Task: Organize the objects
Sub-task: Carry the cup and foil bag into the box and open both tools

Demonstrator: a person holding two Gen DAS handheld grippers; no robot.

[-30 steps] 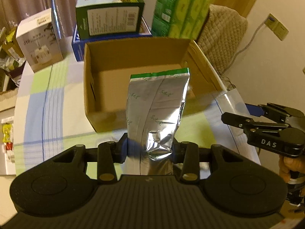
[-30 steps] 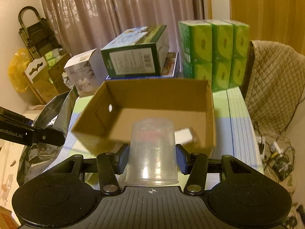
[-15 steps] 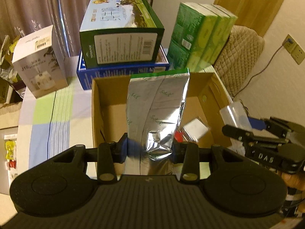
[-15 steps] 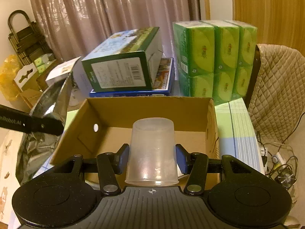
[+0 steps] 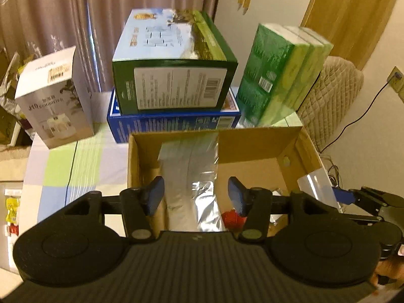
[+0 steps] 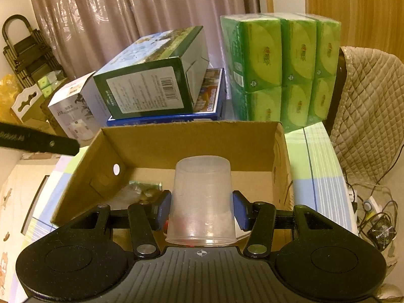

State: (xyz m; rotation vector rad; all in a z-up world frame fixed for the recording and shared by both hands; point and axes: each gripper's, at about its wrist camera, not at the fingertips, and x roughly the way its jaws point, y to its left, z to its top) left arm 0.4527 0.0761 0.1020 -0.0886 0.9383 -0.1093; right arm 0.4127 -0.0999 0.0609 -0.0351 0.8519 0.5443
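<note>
An open cardboard box [image 5: 252,146] sits on the checked tablecloth. My left gripper [image 5: 196,195] hangs over its near left part with jaws opening. The silver foil bag [image 5: 189,176] lies blurred between them, down inside the box, and the right pad stands clear of it. A small red item [image 5: 231,218] lies on the box floor. My right gripper [image 6: 202,209] is shut on an upside-down clear plastic cup [image 6: 202,197] above the near edge of the box [image 6: 192,146]. One of the left gripper's fingers [image 6: 38,141] shows at the left of the right wrist view.
Behind the box a green-and-white carton [image 5: 174,75] lies on a flat blue box [image 5: 174,123]. A white box [image 5: 53,101] stands to the left, green tissue packs [image 6: 280,68] to the right. A quilted chair [image 6: 371,111] and floor cables with a small fan [image 6: 381,229] are at the right.
My left gripper moved forward over the box, opened its jaws, and the foil bag dropped lower into the box. My right gripper came forward over the box with the cup still held.
</note>
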